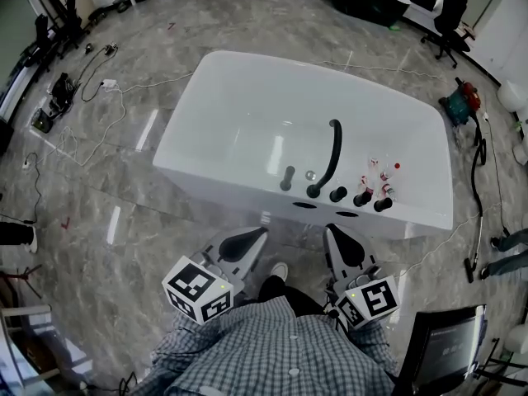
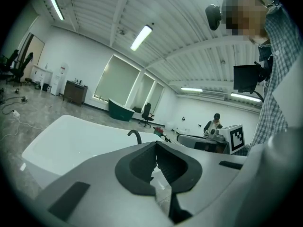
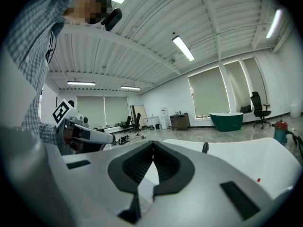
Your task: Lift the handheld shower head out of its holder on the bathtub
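Loose cables point(image 1: 99, 77) trail over the marble floor point(image 1: 91, 221) at the far left. Low in the head view, the left tongs point(image 1: 262, 233) are held close to the person's checked shirt point(image 1: 272, 353) and point toward the white bathtub point(image 1: 239, 97). In the left gripper view their 2 jaws meet at the tips, pressed together with nothing between them. On the tub's near rim the handheld shower head point(image 1: 287, 177) stands upright in its holder as a short dark stem, well apart from both tongs. Just right of it a curved black spout point(image 1: 332, 155) arches over the basin, and 3 black knobs point(image 1: 361, 198) follow in a row along the rim. The right tongs point(image 1: 332, 231) sit beside the left pair, likewise closed tip to tip and empty, aimed at the same rim. An office chair point(image 1: 450, 15) stands at the upper right.
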